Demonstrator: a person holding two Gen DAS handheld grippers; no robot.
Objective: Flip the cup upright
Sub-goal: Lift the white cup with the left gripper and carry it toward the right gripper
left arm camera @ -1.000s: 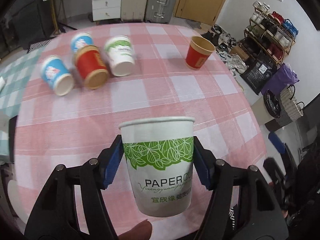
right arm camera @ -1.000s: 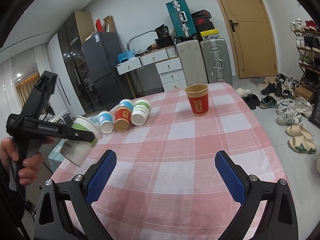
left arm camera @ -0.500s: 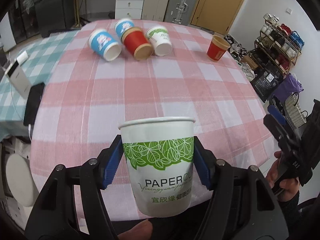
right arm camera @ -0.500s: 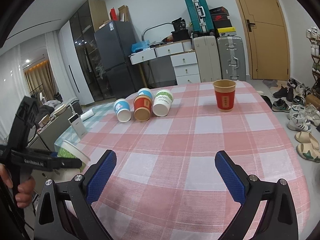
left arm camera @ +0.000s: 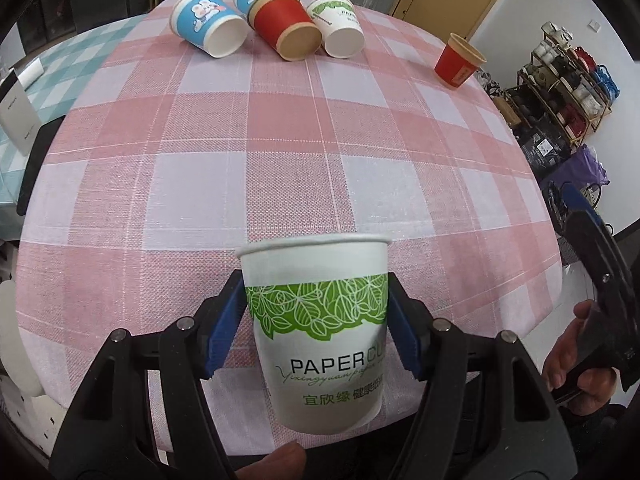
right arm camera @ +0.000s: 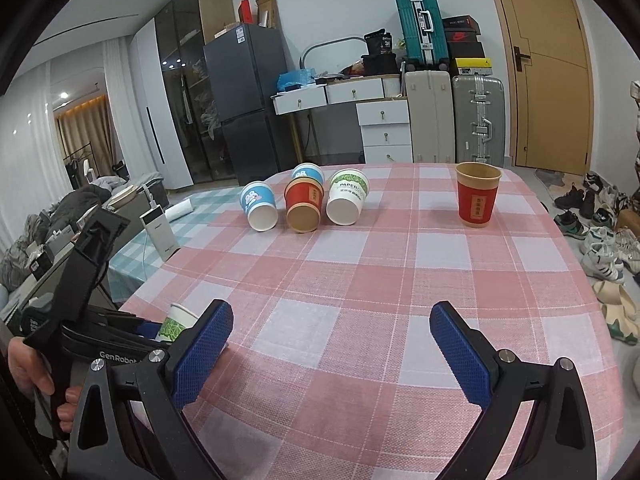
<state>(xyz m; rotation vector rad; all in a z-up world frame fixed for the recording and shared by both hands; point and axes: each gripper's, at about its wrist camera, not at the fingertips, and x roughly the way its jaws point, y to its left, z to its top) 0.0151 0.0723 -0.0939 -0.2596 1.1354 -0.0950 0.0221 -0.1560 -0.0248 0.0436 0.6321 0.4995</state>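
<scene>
Since half a second ago the left gripper (left arm camera: 316, 320) has carried its cup down and in toward the near left edge of the table; the right gripper has barely shifted. Left wrist view: blue pads clamp both sides of a white paper cup (left arm camera: 320, 328), upright, mouth up, above the near edge of the pink checked tablecloth (left arm camera: 280, 152). Green leaf band, then "PAPERCU…" in black, a line of script too fine to read, green Chinese characters below. At the far side four cups lie on their sides: two blue cartoon cups (left arm camera: 206, 28), a red cup (left arm camera: 286, 26), a green-and-white cup (left arm camera: 340, 26). A red cup (left arm camera: 458, 62) stands upright far right. The right gripper's handle and hand (left arm camera: 576, 364) show at the right edge. Right wrist view: right gripper (right arm camera: 332, 354) spread wide, holding nothing, low over the near cloth. Only here: "GenRobot" on the left gripper's body (right arm camera: 100, 344), the held cup's rim (right arm camera: 176, 322) peeping past it, "PAPER" on the lying white cup (right arm camera: 346, 200), a white power bank (right arm camera: 160, 236), suitcases (right arm camera: 476, 120) and a fridge behind.
</scene>
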